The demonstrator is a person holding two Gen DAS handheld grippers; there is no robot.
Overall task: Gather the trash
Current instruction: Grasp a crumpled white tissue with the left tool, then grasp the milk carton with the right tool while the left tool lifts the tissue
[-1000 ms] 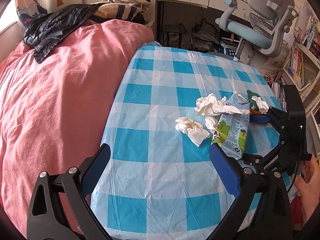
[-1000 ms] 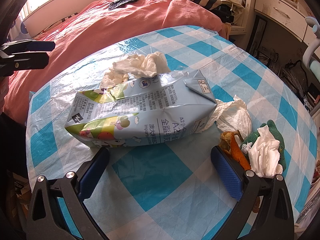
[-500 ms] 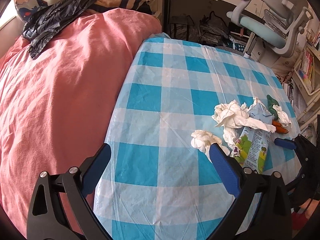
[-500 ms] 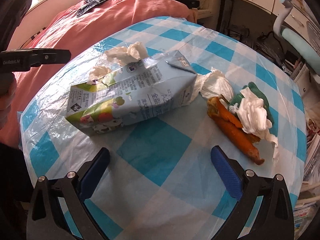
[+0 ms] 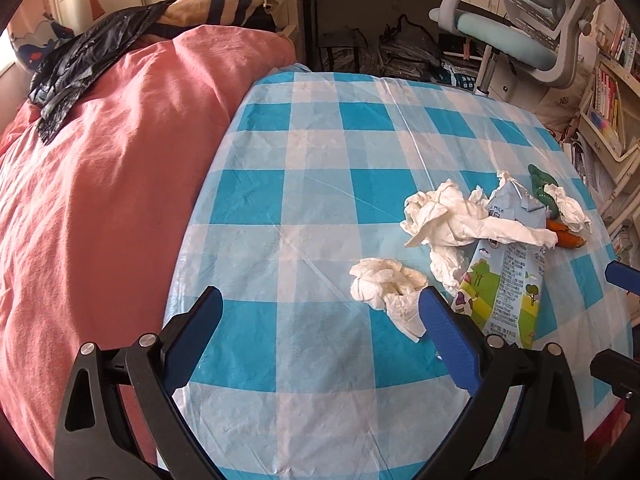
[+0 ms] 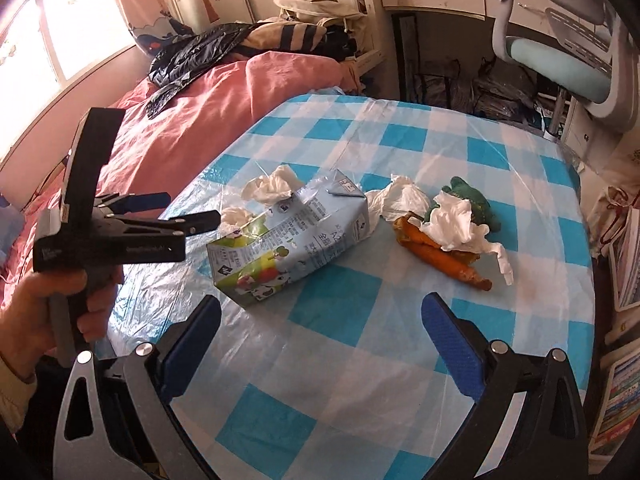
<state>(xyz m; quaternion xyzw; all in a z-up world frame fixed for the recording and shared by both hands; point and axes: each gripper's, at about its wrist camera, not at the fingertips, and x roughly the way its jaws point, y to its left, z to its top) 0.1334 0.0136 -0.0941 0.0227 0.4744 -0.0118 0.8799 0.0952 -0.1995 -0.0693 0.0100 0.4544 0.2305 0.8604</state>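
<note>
A crumpled milk carton [image 6: 292,240] lies on its side on the blue checked table [image 6: 400,360]; it also shows in the left wrist view [image 5: 504,280]. Crumpled white tissues [image 5: 440,216] lie around it, one [image 5: 386,284] nearest my left gripper. An orange carrot [image 6: 440,256] and a green thing [image 6: 472,200] lie under another tissue [image 6: 460,224]. My left gripper [image 5: 320,328] is open and empty, left of the trash. My right gripper [image 6: 320,328] is open and empty, short of the carton.
A pink bed cover [image 5: 100,200] borders the table's left edge, with a black plastic bag [image 5: 80,68] on it. A grey office chair [image 5: 540,32] and a desk stand behind the table. Bookshelves [image 5: 608,104] stand at the right.
Both grippers have pulled back and up from the trash. The right gripper was close over the carton and now sees the whole pile. Both stay open.
</note>
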